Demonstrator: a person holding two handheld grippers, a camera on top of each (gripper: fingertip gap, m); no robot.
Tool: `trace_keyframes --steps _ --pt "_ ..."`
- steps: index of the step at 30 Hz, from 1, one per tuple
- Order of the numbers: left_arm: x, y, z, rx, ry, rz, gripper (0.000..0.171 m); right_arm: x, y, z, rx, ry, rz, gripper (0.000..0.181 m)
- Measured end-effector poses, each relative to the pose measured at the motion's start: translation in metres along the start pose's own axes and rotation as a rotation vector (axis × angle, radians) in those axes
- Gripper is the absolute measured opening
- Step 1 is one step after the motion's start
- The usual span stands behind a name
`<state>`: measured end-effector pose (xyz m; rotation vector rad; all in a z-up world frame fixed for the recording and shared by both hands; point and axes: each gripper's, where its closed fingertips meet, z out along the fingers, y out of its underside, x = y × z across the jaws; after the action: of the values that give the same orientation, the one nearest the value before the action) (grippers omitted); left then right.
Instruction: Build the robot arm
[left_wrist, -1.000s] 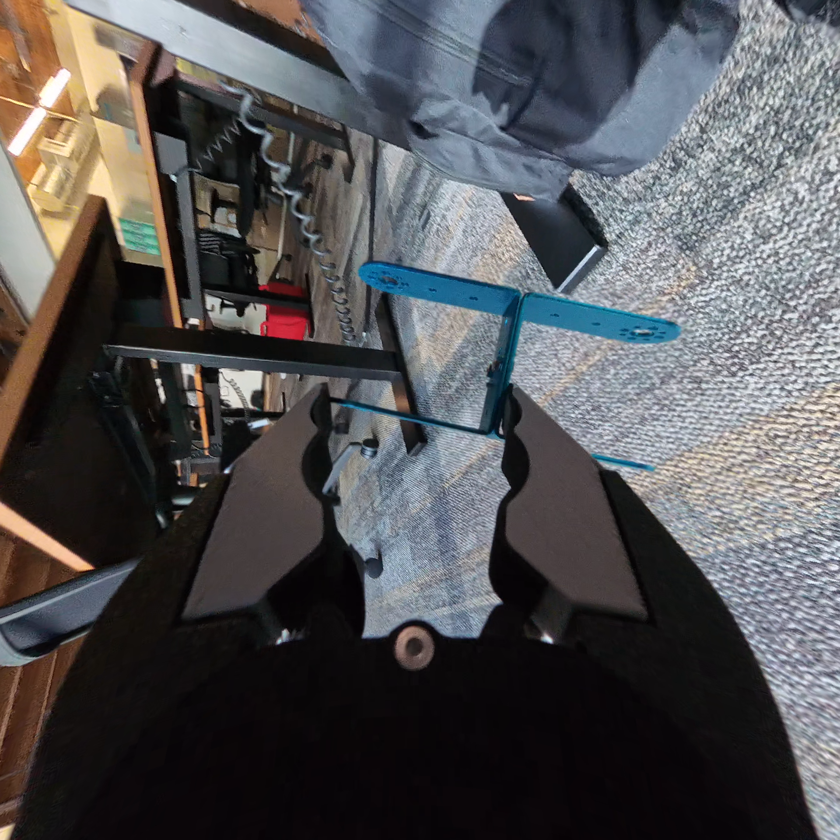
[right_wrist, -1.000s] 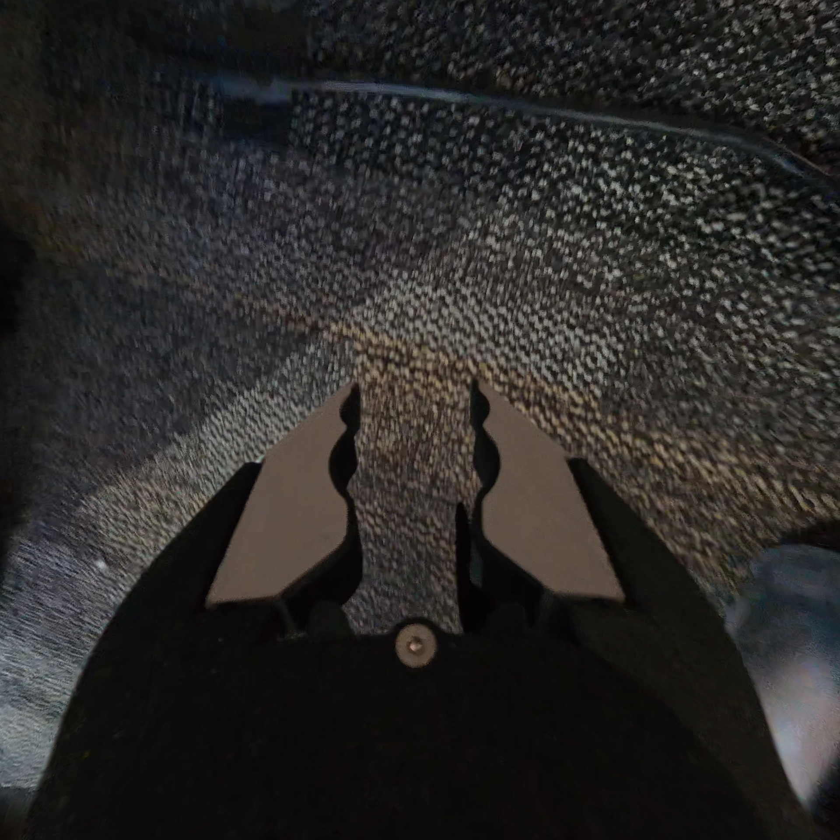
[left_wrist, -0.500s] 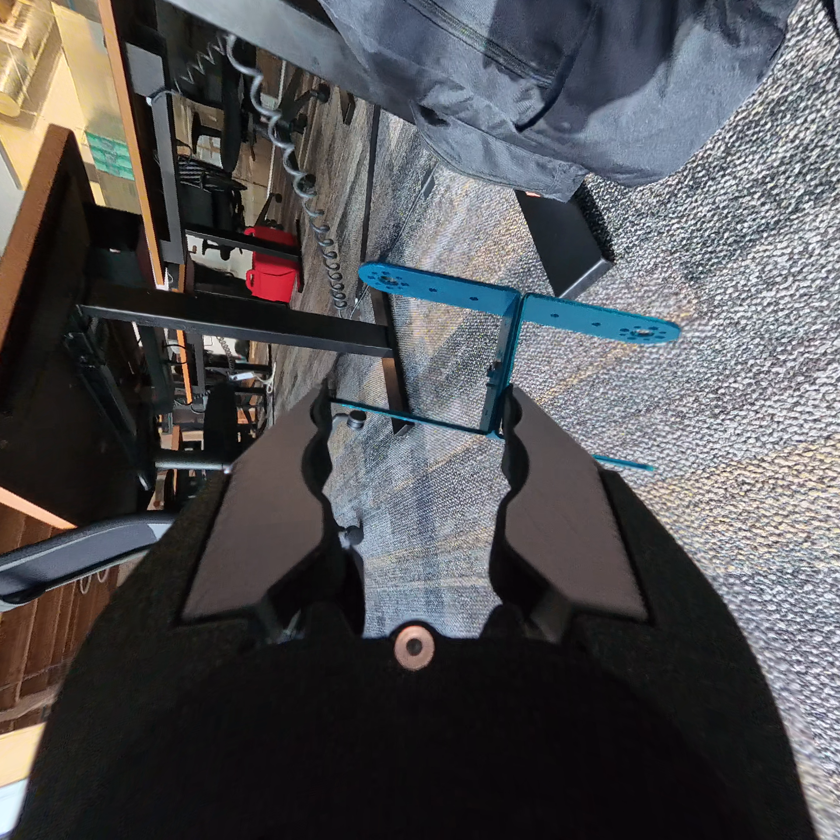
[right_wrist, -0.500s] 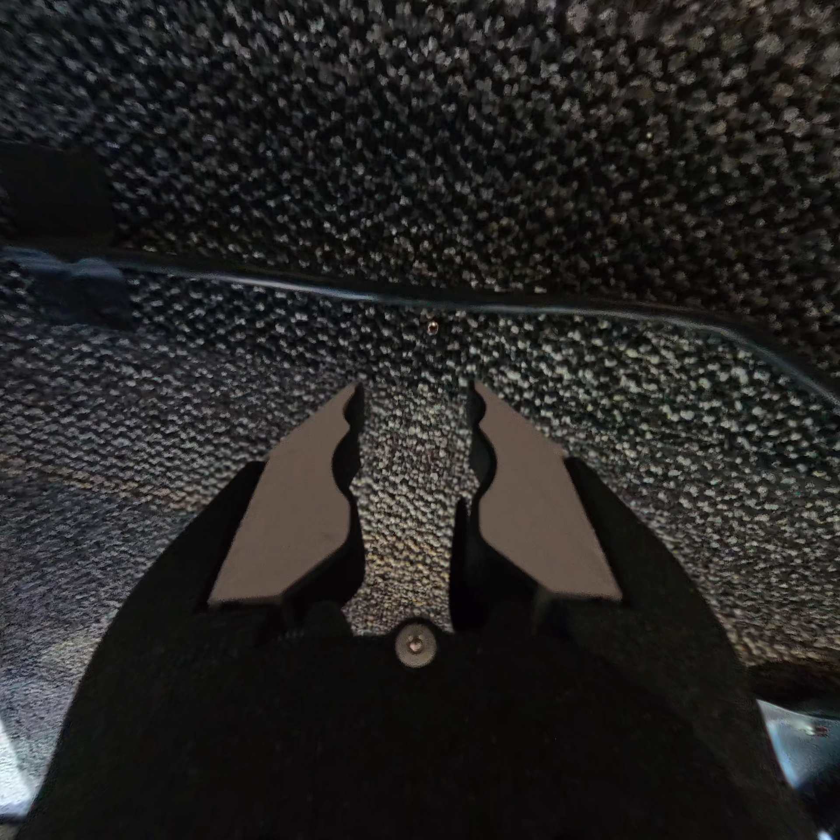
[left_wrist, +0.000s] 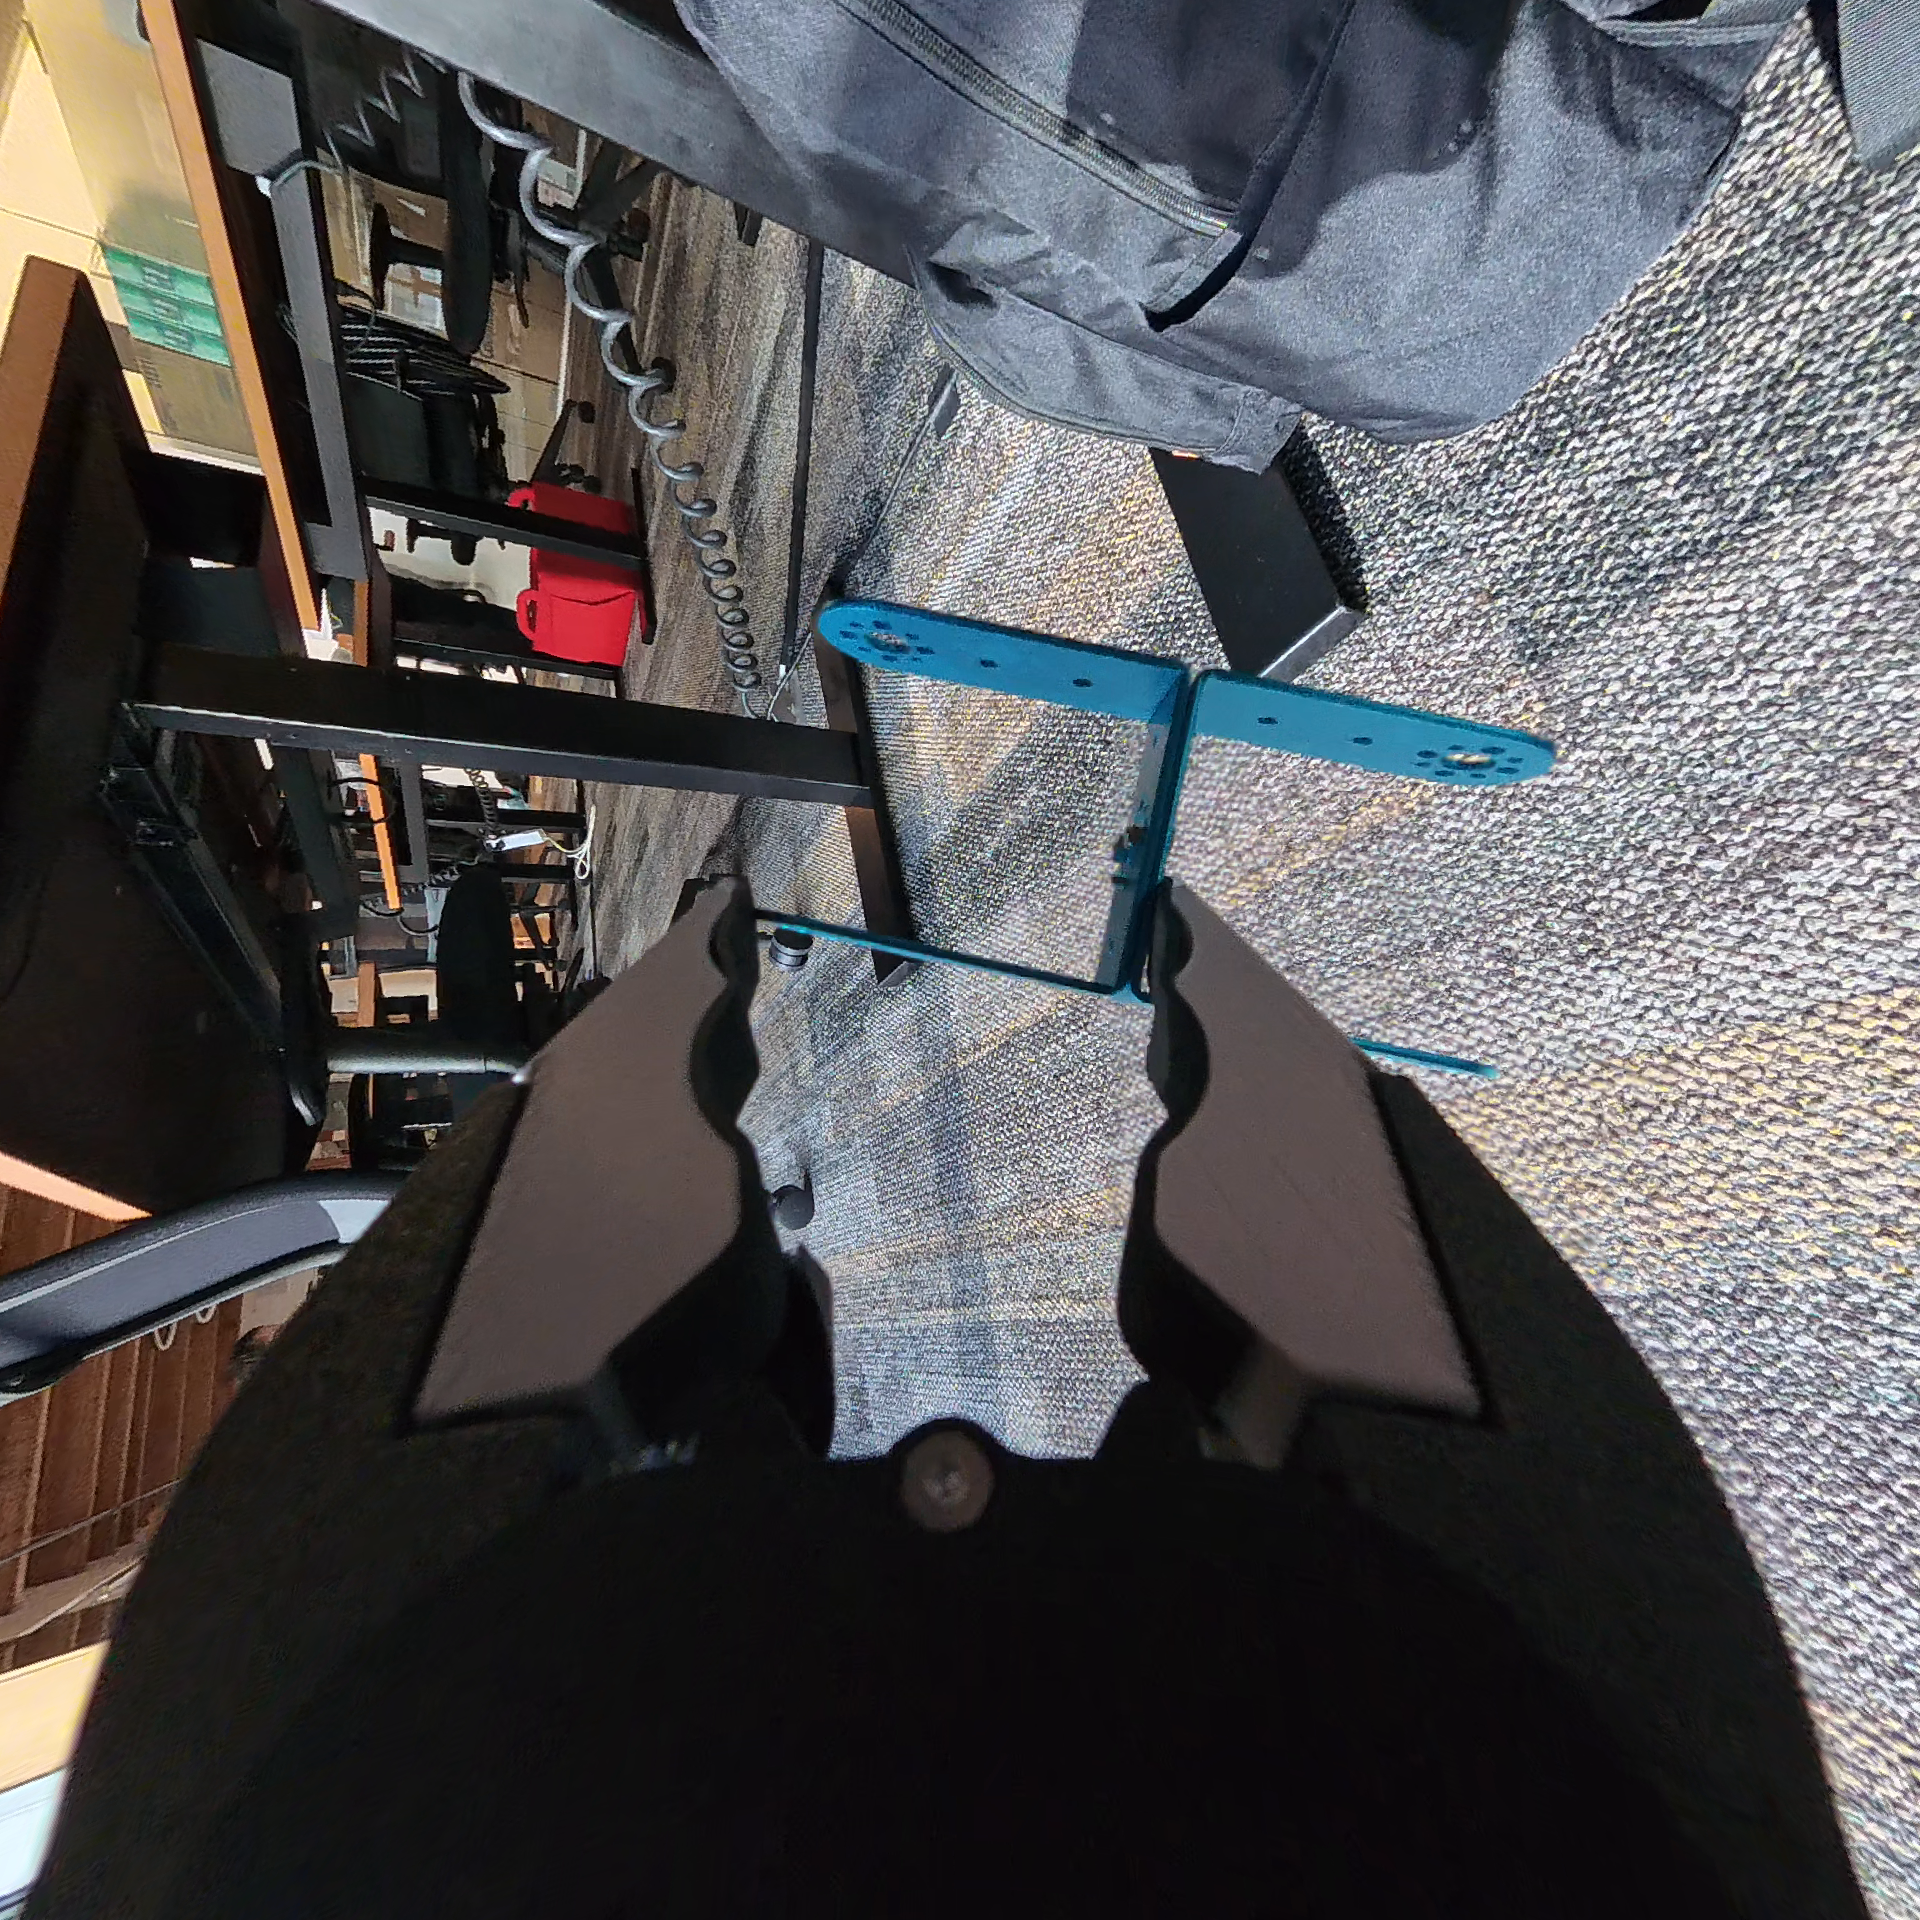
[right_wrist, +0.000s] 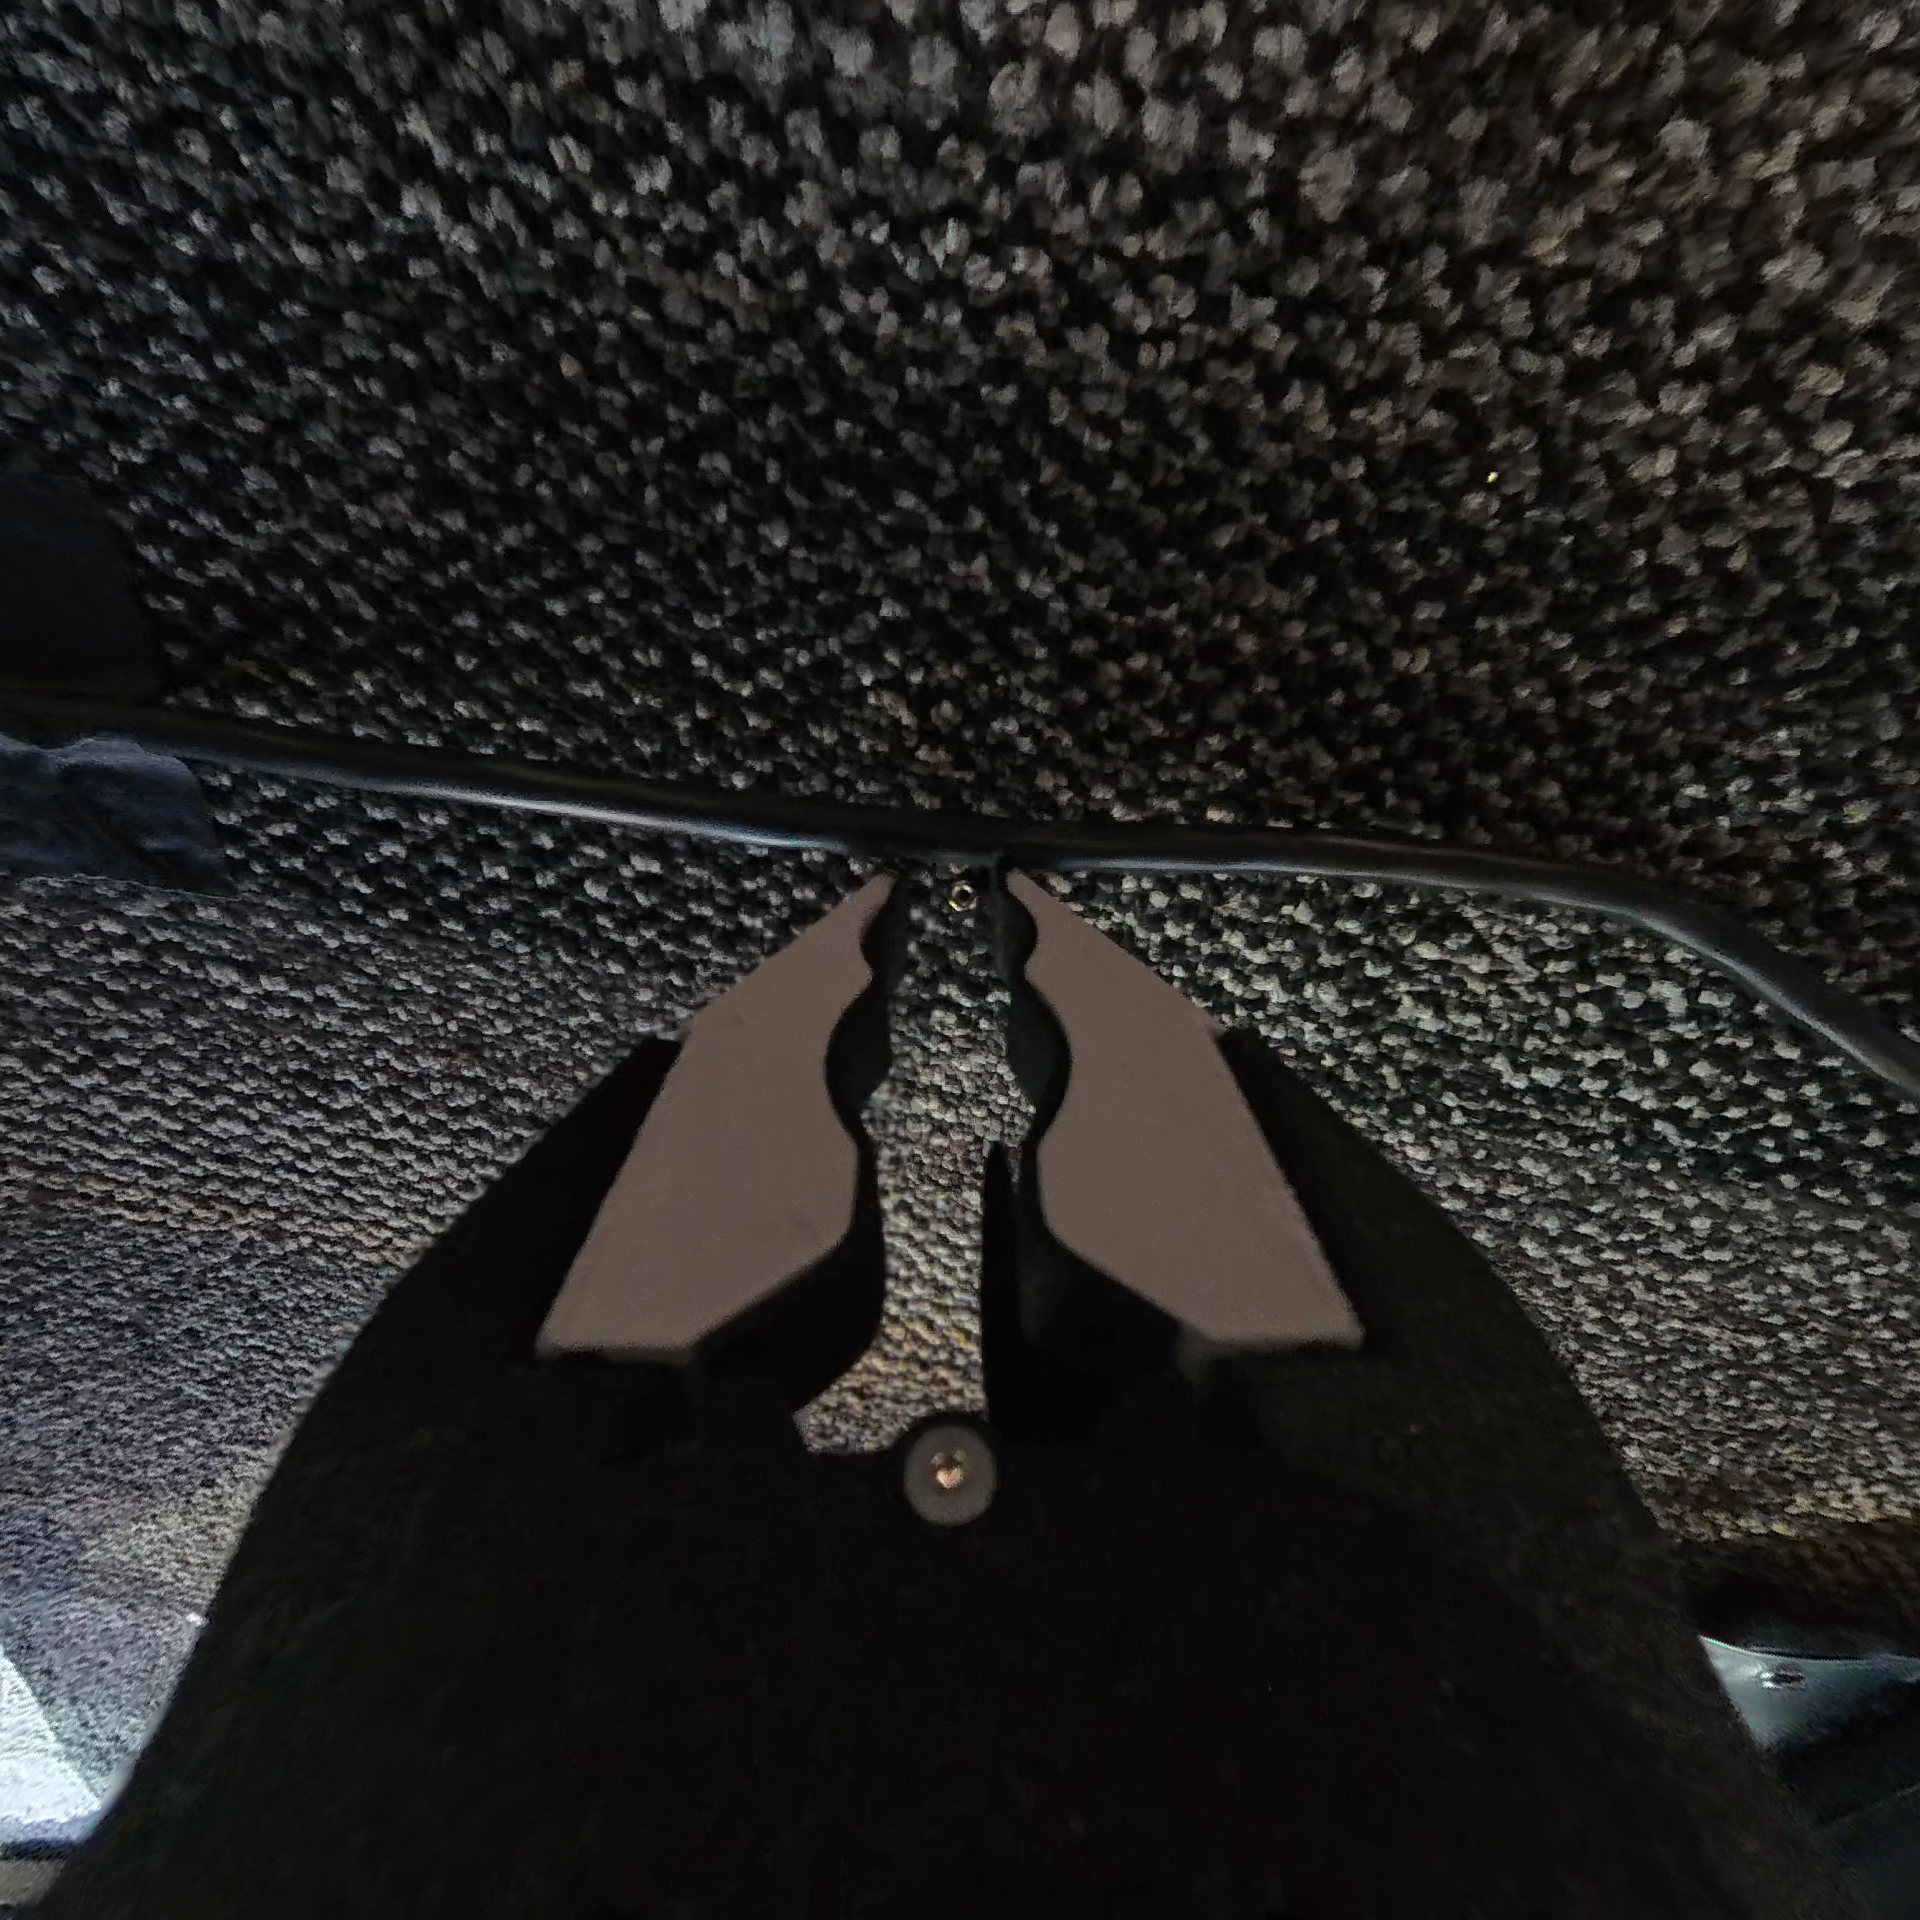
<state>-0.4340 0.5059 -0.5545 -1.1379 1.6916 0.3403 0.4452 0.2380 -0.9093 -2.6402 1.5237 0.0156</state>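
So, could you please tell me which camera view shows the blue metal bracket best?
The left wrist view: the blue metal bracket sits centred and sharp at the left gripper, whose jaws span it. The right wrist view shows none of it, only carpet and a black cable.

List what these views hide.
Left wrist view: where the left hand-held gripper meets the blue bracket, hidden by its fingertips.
Left wrist view: the dark bag, cut off at the top edge.
Right wrist view: the tiny metal part by the right hand-held gripper, too small to identify.
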Motion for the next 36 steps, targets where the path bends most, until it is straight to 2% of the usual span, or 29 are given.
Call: trace_keyframes --steps 7,10,17,21,23,26,29,33,36 --pt "0.003 -0.002 0.000 0.008 0.008 0.003 0.075 0.001 0.001 0.000 0.011 -0.001 -0.008 0.010" --pt "0.005 -0.004 0.000 0.008 0.009 0.027 0.075 0.002 0.000 0.000 0.008 0.026 -0.059 0.004" --pt "0.001 -0.005 -0.001 0.012 -0.001 0.029 0.075 0.003 0.002 -0.005 -0.013 0.067 -0.137 0.004" --pt "0.000 -0.004 -0.006 0.021 -0.012 0.014 0.075 -0.004 0.009 -0.015 -0.026 0.037 -0.153 0.004" --pt "0.000 -0.001 -0.010 0.026 -0.020 0.001 0.075 -0.025 0.019 -0.023 -0.024 -0.047 -0.155 0.004" --pt "-0.001 0.010 -0.021 0.040 -0.056 -0.026 0.075 -0.085 0.060 -0.035 -0.054 -0.237 -0.198 0.004" --pt "-0.014 0.034 -0.038 0.020 -0.141 -0.097 0.075 -0.167 0.132 -0.054 -0.109 -0.491 -0.233 0.005" --pt "-0.038 0.078 -0.081 -0.039 -0.258 -0.172 0.075 -0.285 0.251 -0.107 -0.180 -0.910 -0.220 0.004" --pt "-0.064 0.117 -0.132 -0.113 -0.328 -0.248 0.075 -0.363 0.351 -0.167 -0.266 -1.205 -0.219 0.004"
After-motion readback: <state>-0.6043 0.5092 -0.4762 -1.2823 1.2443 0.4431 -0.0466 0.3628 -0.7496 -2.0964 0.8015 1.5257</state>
